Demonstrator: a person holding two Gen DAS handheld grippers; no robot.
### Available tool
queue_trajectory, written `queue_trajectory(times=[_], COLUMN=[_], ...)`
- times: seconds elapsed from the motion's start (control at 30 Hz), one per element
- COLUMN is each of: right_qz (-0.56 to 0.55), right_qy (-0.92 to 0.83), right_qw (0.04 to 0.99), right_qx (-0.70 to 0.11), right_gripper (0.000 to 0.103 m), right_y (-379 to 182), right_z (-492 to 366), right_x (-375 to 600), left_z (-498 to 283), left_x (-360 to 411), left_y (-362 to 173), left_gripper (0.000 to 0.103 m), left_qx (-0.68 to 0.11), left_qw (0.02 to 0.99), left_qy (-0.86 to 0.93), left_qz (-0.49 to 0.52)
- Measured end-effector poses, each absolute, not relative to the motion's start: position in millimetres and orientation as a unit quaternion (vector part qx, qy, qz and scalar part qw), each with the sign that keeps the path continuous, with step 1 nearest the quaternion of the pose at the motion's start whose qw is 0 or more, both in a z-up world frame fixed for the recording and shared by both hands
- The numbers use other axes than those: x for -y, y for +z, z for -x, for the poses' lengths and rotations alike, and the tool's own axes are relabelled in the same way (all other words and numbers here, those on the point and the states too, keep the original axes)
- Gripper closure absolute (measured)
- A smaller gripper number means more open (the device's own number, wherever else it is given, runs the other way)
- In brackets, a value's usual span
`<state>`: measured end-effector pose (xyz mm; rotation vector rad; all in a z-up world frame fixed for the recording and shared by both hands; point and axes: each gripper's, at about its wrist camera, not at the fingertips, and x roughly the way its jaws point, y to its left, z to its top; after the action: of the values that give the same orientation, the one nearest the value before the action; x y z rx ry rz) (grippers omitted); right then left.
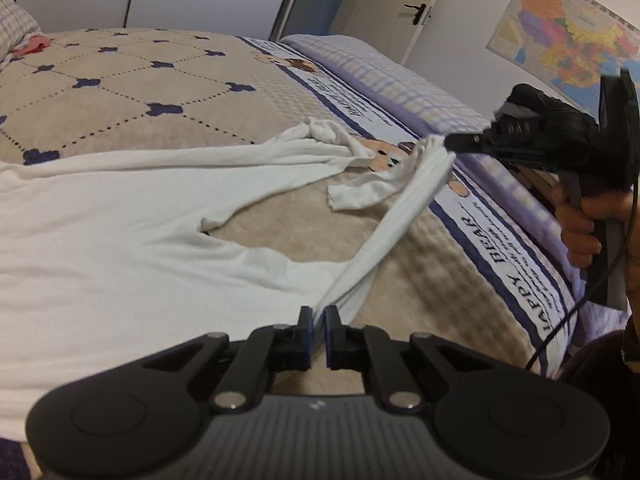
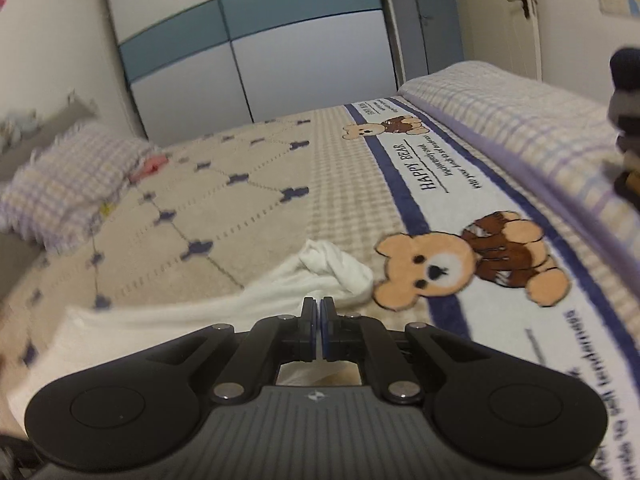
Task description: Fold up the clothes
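Over on the far left a checked pillow is parked at the head of the bed, with a bit of pink cloth tucked beside it. Most of the white shirt is spread flat across the beige blanket, which is covered in little navy clover marks. Moving toward the middle, one sleeve is left bunched up on the blanket, and the other sleeve is stretched taut and lifted off the bed between the two tools. Its near end is pinched in the left gripper, jaws drawn in narrow on the fabric. Its far end is clamped by the right gripper, seen side-on with the person's hand wrapped round the handle; from its own camera the right gripper is shown nearly closed, with white cloth visible underneath. Further right, the blanket border with a bear and "HAPPY BEAR" lettering is seen, then a checked sheet, and a map is hung on the wall by the door.
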<state>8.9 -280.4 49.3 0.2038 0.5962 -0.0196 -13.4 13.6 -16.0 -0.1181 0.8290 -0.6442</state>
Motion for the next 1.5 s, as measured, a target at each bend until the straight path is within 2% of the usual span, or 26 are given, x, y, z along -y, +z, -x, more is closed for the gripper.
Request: queue_trajectory(times=[0.53, 0.7, 0.77, 0.83, 0.93, 1.33, 1.37, 1.4, 1.43, 1.5], right_qz=[-0.026, -0.029, -0.044, -0.062, -0.082, -0.118, -0.119, -0.12, -0.118, -0.117], right_qy=[0.027, 0.022, 0.026, 0.032, 0.041, 0.017, 0.014, 0.012, 0.01, 0.004], right_qw=[0.888, 0.887, 0.893, 0.899, 0.907, 0.889, 0.888, 0.889, 0.891, 0.896], right_qx=[-0.459, -0.46, -0.447, -0.431, -0.412, -0.443, -0.444, -0.442, -0.438, -0.428], right_gripper=[0.1, 0.097, 0.09, 0.076, 0.072, 0.073, 0.075, 0.082, 0.095, 0.098], right_y=[-13, -16, -11, -6, -1, -33, -35, -36, -36, -32], right_z=[40, 40, 38, 35, 24, -51, -52, -52, -52, -48], right_x=[295, 303, 308, 313, 314, 303, 303, 304, 304, 307], left_z=[32, 26, 25, 23, 22, 19, 18, 19, 19, 19], left_x=[-11, -11, -9, -7, -2, 8, 8, 8, 8, 8], left_y=[-39, -35, -33, -32, -32, -37, -37, -37, -37, -37], left_gripper=[0.098, 0.096, 0.094, 0.094, 0.093, 0.091, 0.091, 0.091, 0.091, 0.091], left_qx=[-0.44, -0.439, -0.438, -0.436, -0.437, -0.447, -0.447, -0.446, -0.446, -0.444], left_qw=[0.83, 0.832, 0.832, 0.833, 0.831, 0.823, 0.823, 0.823, 0.823, 0.824], left_qy=[-0.343, -0.339, -0.339, -0.34, -0.344, -0.35, -0.349, -0.35, -0.35, -0.351], left_qz=[0.015, 0.021, 0.023, 0.023, 0.02, 0.029, 0.03, 0.03, 0.03, 0.029])
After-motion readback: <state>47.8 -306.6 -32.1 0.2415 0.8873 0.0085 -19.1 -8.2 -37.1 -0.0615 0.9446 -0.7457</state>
